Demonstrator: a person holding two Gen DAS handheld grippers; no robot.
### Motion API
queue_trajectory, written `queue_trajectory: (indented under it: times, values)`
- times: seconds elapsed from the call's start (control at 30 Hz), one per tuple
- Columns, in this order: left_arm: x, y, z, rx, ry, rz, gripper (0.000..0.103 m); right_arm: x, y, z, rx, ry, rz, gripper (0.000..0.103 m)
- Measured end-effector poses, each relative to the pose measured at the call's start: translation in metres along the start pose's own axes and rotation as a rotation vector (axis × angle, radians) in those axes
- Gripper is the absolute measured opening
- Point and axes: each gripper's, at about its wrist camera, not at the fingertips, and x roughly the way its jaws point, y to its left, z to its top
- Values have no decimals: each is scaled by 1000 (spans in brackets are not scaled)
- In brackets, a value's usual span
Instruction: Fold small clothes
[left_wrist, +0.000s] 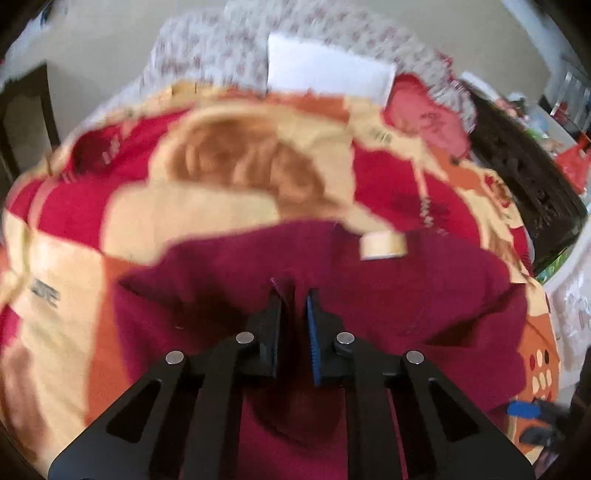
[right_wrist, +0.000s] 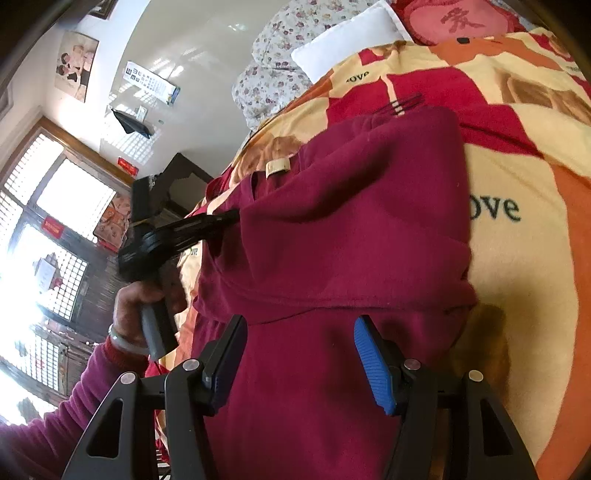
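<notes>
Two grippers over one maroon fleece garment (right_wrist: 332, 229), which lies spread on a bed w/ a red, cream & orange printed blanket (right_wrist: 517, 155).

Left gripper (left_wrist: 293, 295): jaws nearly together, a narrow slot btwn the black finger and the blue-padded one (left_wrist: 314, 332), and a fold of the maroon fabric (left_wrist: 369, 288) pinched up btwn the tips. That view is motion-blurred, so fine detail is lost. From the right wrist view, the same left gripper (right_wrist: 232, 216) comes in from the left side, tips buried at the garment's edge, the fabric drawn up into a raised fold there. The person's left hand (right_wrist: 140, 299) wraps its handle; light bracelet (right_wrist: 122, 341) on the wrist, maroon sleeve (right_wrist: 55, 406) below.

Right gripper (right_wrist: 301, 332): fingers spread wide apart, nothing btwn them, held just above the lower part of the garment. Blue ribbed pad (right_wrist: 373, 365) on the right finger shows clearly.

Cream neck label (right_wrist: 277, 167) sits at the garment's far edge; also seen in the left wrist view (left_wrist: 382, 245).

Beyond the blanket, near the head of the bed: white pillow (right_wrist: 343, 44), floral quilt (right_wrist: 273, 74), pinkish-red cushion w/ a character on it (right_wrist: 454, 22). Dark wooden furniture (left_wrist: 524, 177) beside the bed. Latticed windows (right_wrist: 55, 206) and a wall poster (right_wrist: 75, 64) on the far side of the room.
</notes>
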Motion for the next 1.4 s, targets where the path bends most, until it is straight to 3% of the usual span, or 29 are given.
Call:
queue_trajectory:
  times: [0.13,0.23,0.33,0.43,0.47,0.53,0.57,0.63,0.77,0.83,0.9,0.97,1.13,1.23,1.3,1.4]
  values:
    - [-57,26,-1,-77,-118,-27,11,-13,5,4,-33,-55,-27,58]
    - [-54,55,-18,-169,-39,-28,11,-16,4,7,-40,-74,-64,58]
    - [-37,67,-43,-208,39,-23,11,-10,1,12,-44,-75,-153,58]
    - [-30,70,-57,-252,57,-34,11,1,3,18,-98,-66,-206,58]
    - [-29,69,-59,-258,54,-36,11,10,3,19,-146,-39,-284,56]
    - [-29,65,-60,-245,47,-33,11,29,-3,17,-208,45,-484,41]
    - [-29,63,-58,-234,42,-31,11,30,-9,15,-213,62,-512,35]
    - [-32,59,-55,-200,21,-23,11,23,-14,14,-206,57,-495,35]
    - [-40,62,-51,-178,-6,-13,16,0,-16,16,-178,60,-541,37]
    - [-47,62,-50,-175,-20,-7,23,-12,-10,21,-161,10,-472,38]
    - [-53,60,-50,-162,-39,21,32,-15,-4,32,-145,-53,-386,53]
    - [-61,59,-52,-162,-63,61,49,-7,3,39,-134,-76,-341,56]
    - [-76,63,-53,-166,-116,91,50,38,10,59,-223,-18,-379,56]
    - [-69,62,-55,-166,-97,80,51,54,-2,74,-206,-31,-430,47]
    - [-59,58,-58,-159,-67,77,51,56,-9,85,-202,-62,-444,35]
    - [-45,47,-68,-135,-38,81,51,49,-15,96,-158,-71,-408,31]
